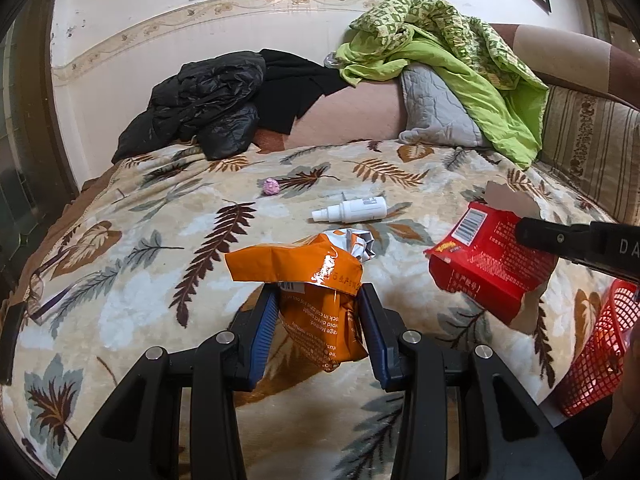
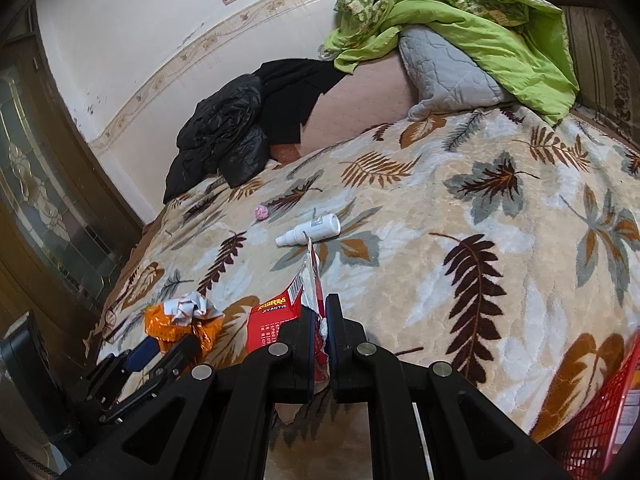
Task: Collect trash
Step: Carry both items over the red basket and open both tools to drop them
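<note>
Orange bag (image 1: pixel 320 280) sits squeezed in the left gripper (image 1: pixel 320 300) above the bed (image 1: pixel 140 240). Right gripper (image 2: pixel 320 320) pinches a red bag (image 2: pixel 276 328). White bottle (image 1: pixel 352 210) lies farther back.

The left gripper (image 1: pixel 320 312) was clamped on something, held level; the right gripper (image 2: pixel 320 320) was pinched nearly closed, alongside.
</note>
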A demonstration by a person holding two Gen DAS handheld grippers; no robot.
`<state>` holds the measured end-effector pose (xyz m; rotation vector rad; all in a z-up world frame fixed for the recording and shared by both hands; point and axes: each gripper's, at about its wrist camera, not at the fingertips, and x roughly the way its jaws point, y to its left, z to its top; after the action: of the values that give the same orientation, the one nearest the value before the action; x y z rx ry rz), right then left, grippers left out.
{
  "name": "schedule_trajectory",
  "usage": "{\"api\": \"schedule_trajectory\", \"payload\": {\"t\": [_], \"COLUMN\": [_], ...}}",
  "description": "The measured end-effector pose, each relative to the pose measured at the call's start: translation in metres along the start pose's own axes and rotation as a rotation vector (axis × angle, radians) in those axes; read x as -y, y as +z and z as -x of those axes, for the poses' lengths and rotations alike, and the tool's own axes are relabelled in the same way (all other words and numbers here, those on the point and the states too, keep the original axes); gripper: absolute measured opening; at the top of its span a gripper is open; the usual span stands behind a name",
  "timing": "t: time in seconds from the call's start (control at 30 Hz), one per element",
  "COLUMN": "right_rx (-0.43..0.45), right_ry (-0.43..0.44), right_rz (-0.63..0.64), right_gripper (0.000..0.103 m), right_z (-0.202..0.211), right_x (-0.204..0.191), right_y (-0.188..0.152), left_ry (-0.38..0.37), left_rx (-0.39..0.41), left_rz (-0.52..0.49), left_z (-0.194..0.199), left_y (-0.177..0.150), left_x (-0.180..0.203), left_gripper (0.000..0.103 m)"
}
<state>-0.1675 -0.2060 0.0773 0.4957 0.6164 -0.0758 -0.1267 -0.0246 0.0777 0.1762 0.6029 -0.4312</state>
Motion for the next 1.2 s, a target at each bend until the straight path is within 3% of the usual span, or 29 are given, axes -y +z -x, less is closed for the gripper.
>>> {"api": "schedule_trajectory", "payload": {"t": [0.23, 0.33, 0.67, 0.87, 0.93, 0.97, 1.0, 1.07, 1.2], "right_rx": [0.057, 0.101, 0.209, 0.21, 0.193, 0.184, 0.181, 0.199, 0.232], "right_ry": [-0.013, -0.079, -0.368, -0.451, -0.451, -0.45, -0.455, -0.473, -0.491], "right_rz": [-0.078, -0.115, -0.229, -0.308, -0.333, -0.341, -0.352, -0.362, -0.342], "right_gripper": [0.006, 0.006, 0.006, 0.008, 0.009, 0.014, 0.029, 0.05, 0.05], "right_z": [0.058, 0.098, 0.223, 0.249, 0.249, 0.249, 0.25, 0.256, 0.262], "right_x": [0.043, 0.077, 0.189, 0.233, 0.243, 0.247, 0.25, 0.253, 0.251], "right_y": [0.001, -0.003, -0.027, -0.049, -0.054, -0.055, -0.056, -0.058, -0.053], "left_ry": [-0.171, -0.273, -0.645, -0.808, -0.842, -0.848, -0.844, -0.845, -0.83], "left_rx": [0.01, 0.013, -0.097, -0.208, -0.247, -0.272, -0.282, -0.285, -0.28], "left_rz": [-0.042, -0.073, -0.22, -0.321, -0.351, -0.369, -0.373, -0.373, -0.355], "left_z": [0.011, 0.019, 0.036, 0.04, 0.04, 0.039, 0.038, 0.038, 0.036], "left_y": [0.004, 0.01, 0.026, 0.023, 0.018, 0.015, 0.013, 0.011, 0.015], "left_x": [0.03, 0.055, 0.195, 0.285, 0.308, 0.32, 0.325, 0.331, 0.321], "left_gripper": [0.04, 0.04, 0.04, 0.04, 0.047, 0.052, 0.064, 0.066, 0.066]}}
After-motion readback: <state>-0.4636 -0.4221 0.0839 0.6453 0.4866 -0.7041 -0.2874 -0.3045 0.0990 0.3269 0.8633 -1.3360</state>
